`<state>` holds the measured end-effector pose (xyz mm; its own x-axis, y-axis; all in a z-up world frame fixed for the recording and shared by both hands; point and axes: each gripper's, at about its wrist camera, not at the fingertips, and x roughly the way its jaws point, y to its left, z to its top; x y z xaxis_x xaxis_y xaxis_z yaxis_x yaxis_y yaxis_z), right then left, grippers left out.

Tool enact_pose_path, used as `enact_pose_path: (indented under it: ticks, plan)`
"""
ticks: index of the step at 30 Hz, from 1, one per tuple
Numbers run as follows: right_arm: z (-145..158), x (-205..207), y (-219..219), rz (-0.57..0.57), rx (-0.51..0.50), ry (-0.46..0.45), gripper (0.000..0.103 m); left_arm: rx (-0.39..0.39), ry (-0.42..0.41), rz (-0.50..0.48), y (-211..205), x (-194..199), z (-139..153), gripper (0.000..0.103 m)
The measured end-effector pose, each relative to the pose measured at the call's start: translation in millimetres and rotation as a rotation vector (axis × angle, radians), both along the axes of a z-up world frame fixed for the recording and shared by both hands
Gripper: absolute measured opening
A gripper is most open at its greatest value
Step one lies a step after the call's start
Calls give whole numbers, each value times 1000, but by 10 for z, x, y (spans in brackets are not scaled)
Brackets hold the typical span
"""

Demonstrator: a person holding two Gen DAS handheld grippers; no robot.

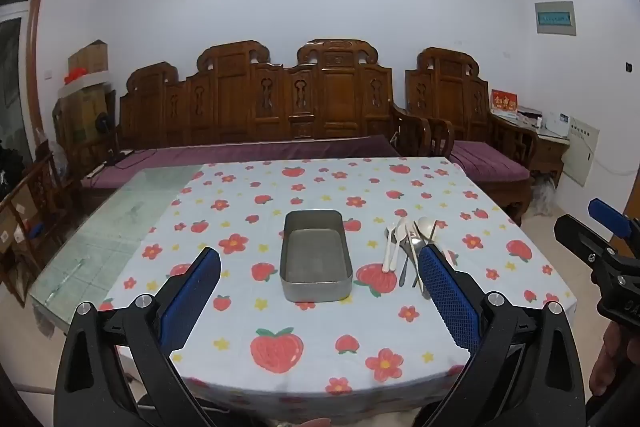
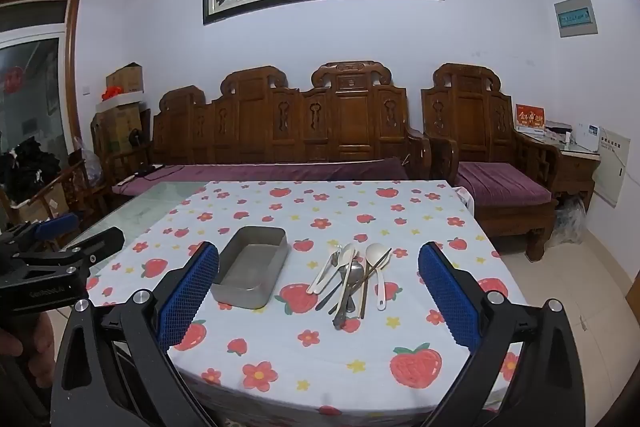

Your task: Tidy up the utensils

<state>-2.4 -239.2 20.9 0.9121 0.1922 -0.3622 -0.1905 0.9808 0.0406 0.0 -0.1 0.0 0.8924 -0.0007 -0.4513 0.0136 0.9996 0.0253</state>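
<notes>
Hovering with both grippers' fingers (image 2: 448, 291) wide and empty; best lift one utensil (image 2: 350, 279) cleanly, then tin (image 2: 252, 267).

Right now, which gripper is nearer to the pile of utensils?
Right. The right gripper faces the utensil pile almost head-on, jaws open. The left gripper is aimed at the metal tray, so the pile lies off to its right.

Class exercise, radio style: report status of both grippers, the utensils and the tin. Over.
Left gripper open, empty. Right gripper open, empty. Utensil pile loose on tablecloth, beside empty metal tin. Nothing in the way.
</notes>
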Motion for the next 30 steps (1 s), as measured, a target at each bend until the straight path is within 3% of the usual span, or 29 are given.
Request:
enact_pose_path:
  ticks: [30]
  plan:
    - [2, 0, -75, -2, 16, 0, 100, -17, -9, -22, -60, -62, 110, 96]
